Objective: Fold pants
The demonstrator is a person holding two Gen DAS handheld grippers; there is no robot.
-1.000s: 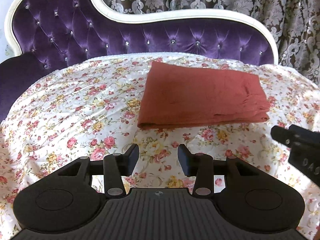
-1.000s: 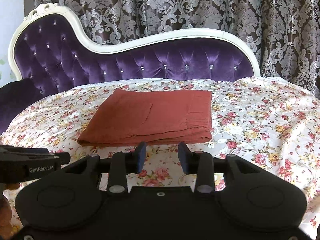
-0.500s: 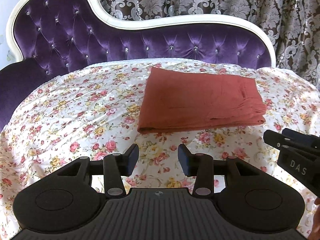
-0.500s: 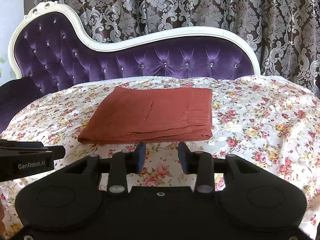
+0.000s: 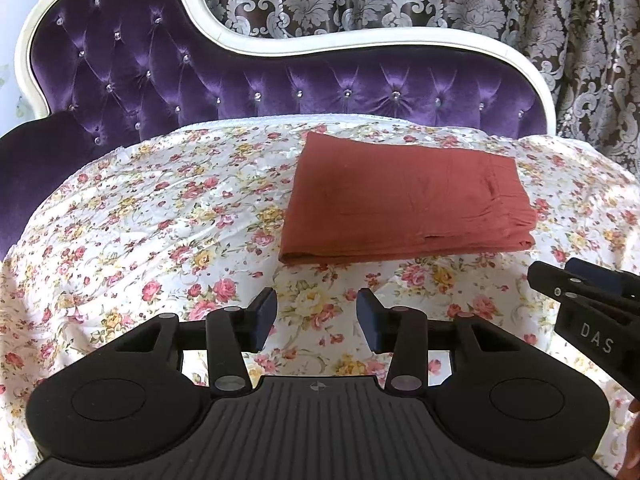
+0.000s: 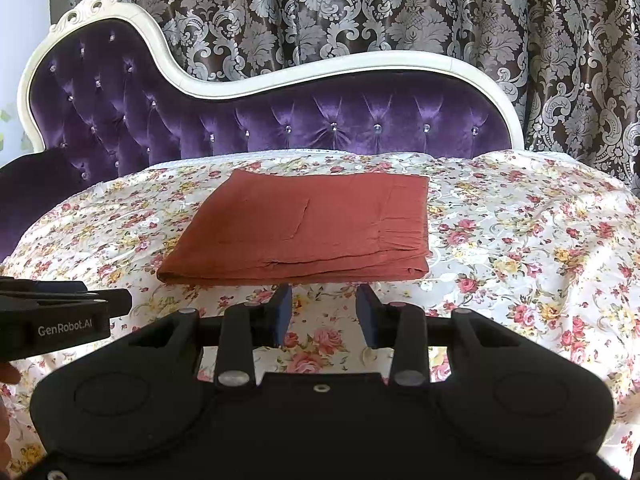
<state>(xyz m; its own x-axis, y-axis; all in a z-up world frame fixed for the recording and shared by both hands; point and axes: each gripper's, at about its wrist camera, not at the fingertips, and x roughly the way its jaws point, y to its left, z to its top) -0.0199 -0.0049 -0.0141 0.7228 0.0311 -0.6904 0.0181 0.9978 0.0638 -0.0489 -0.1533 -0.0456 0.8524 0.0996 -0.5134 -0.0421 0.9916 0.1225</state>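
Observation:
Rust-red pants (image 5: 404,198) (image 6: 308,226) lie folded into a flat rectangle on the floral sheet (image 5: 160,216) (image 6: 520,236), with layered edges along the near side. My left gripper (image 5: 316,314) hovers open over the sheet, short of the pants' near left corner, nothing between its fingers. My right gripper (image 6: 324,312) is open too, just short of the pants' near edge, and holds nothing. Each gripper shows at the edge of the other's view: the right one (image 5: 588,304) and the left one (image 6: 60,312).
The sheet covers a purple tufted chaise with a white carved frame (image 5: 360,38) (image 6: 320,70). Patterned damask curtains (image 6: 360,8) hang behind. A dark purple armrest (image 5: 36,160) rises at the left. Part of a hand (image 6: 8,372) shows at the left edge.
The left wrist view has tilted up a little, so the pants sit lower in its frame. The pants and both grippers' openings are unchanged.

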